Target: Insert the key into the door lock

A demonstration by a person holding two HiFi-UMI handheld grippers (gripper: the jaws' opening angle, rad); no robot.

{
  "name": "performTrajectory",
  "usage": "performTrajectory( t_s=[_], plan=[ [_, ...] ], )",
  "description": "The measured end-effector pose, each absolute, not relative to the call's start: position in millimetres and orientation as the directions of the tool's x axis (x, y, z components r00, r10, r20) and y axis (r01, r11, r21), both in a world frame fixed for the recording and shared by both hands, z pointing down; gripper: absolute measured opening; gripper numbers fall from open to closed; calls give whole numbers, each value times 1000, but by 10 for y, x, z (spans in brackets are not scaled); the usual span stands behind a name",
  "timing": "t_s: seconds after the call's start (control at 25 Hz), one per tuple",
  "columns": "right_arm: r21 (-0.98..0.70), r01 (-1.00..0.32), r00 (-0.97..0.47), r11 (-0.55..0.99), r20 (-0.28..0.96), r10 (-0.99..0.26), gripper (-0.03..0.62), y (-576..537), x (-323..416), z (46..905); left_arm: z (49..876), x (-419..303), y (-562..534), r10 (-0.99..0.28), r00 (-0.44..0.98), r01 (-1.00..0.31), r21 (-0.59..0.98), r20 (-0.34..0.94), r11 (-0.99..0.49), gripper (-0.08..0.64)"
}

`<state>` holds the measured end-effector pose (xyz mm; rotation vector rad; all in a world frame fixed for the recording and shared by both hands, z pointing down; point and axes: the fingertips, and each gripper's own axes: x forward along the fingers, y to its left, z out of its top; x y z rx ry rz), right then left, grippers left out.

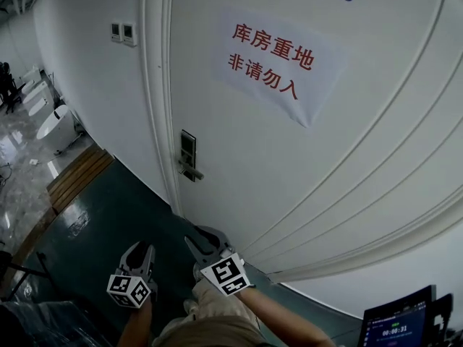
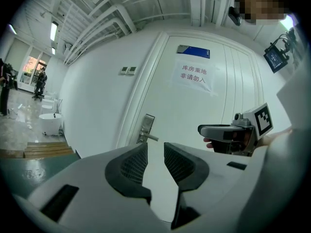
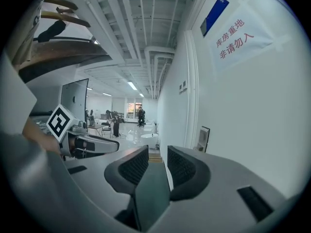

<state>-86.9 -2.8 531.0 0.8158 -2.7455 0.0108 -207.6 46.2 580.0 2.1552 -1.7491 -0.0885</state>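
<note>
In front of the white door [image 1: 340, 194], both claws were held low over the dark green floor [image 1: 108, 223], well short of the door. The door lock [image 1: 188, 155], a narrow metal plate with a lever handle [image 1: 192, 170] below it, was mounted at the door's left edge, ahead of and above the claws. The left claw [image 2: 155, 154] was seen with its jaws a narrow gap apart and only the door showing between them. The right claw [image 3: 158, 159] was likewise narrowly parted; a flat dark green patch was seen low in its gap, and whether that was the floor or a held thing could not be told. No key could be made out in any view. A paper notice [image 1: 278, 67] with red characters was taped to the door above the lock.
</note>
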Motion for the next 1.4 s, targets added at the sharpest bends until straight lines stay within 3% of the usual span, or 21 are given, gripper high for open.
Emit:
performTrajectory(
  t_s=[0.24, 0.6, 1.4],
  plan=[
    [51, -555, -793, 830, 270, -547, 123, 105, -523, 5413, 5941, -1660, 604, -938, 282, -921, 332, 201, -206, 114],
    [40, -557, -768, 829, 354, -533, 121, -130, -52, 5648, 6106, -1677, 740, -948, 183, -930, 359, 260, -81, 114],
    [-12, -503, -825, 864, 304, -476, 109, -466, 463, 5517, 6117, -1085, 538, -956, 123, -911, 413, 267, -1, 115]
  ],
)
